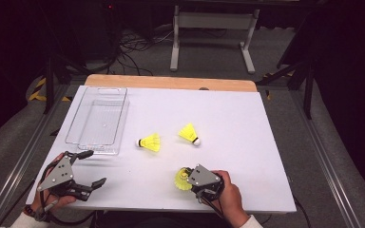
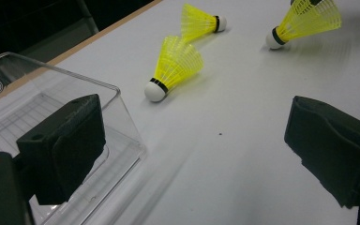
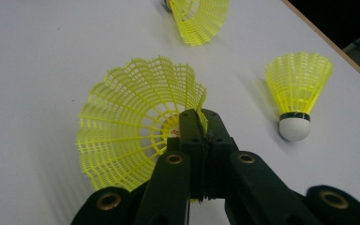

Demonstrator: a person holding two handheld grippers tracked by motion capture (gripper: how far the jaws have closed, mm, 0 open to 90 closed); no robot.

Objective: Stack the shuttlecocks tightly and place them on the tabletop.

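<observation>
Right gripper view shows the right gripper with its jaws pressed together on the rim of a yellow shuttlecock, pinching the mesh skirt at its right edge; the skirt opens toward the camera. In the high view this gripper and the held shuttlecock sit at the lower middle of the frame, close to the near edge of the white desk.

Two more shuttlecocks lie just beyond. In the right gripper view one lies at the right with its white cork toward the camera, and another is at the top edge. In the high view they lie mid-desk, the left one and the right one, near each other but apart.

Left gripper is at the lower left of the high view, jaws wide apart and holding nothing. In the left gripper view its left jaw stands in front of a clear tray, whose corner is just ahead. That tray takes the upper left of the desk.

Between the held shuttlecock and the tray the desk is bare, and so is the whole right side up to the far wooden edge.
</observation>
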